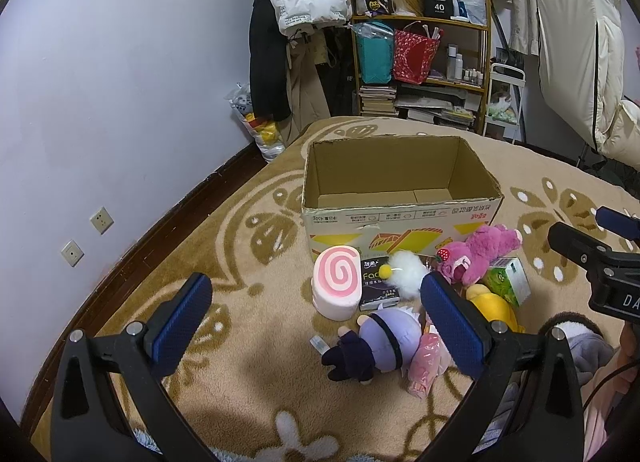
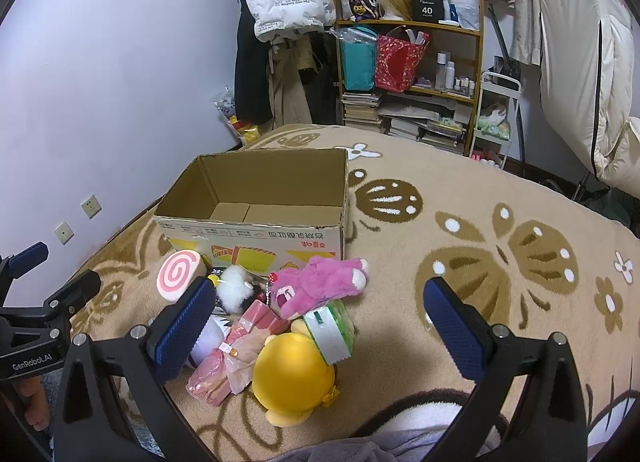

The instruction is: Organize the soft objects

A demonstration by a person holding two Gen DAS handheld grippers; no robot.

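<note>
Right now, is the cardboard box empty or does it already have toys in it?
Empty: the cardboard box shows only its bare bottom flaps in both views, though its near inside edge is hidden.

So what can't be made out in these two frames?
- Dark tissue pack: left wrist view, label partly covered by the white fluffy toy; right wrist view, almost hidden by the right gripper.
- Purple doll: face turned away.
- Cardboard box: near floor hidden by its front wall.

Plush toys [image 2: 316, 286] before empty box [image 2: 256, 221]
</note>
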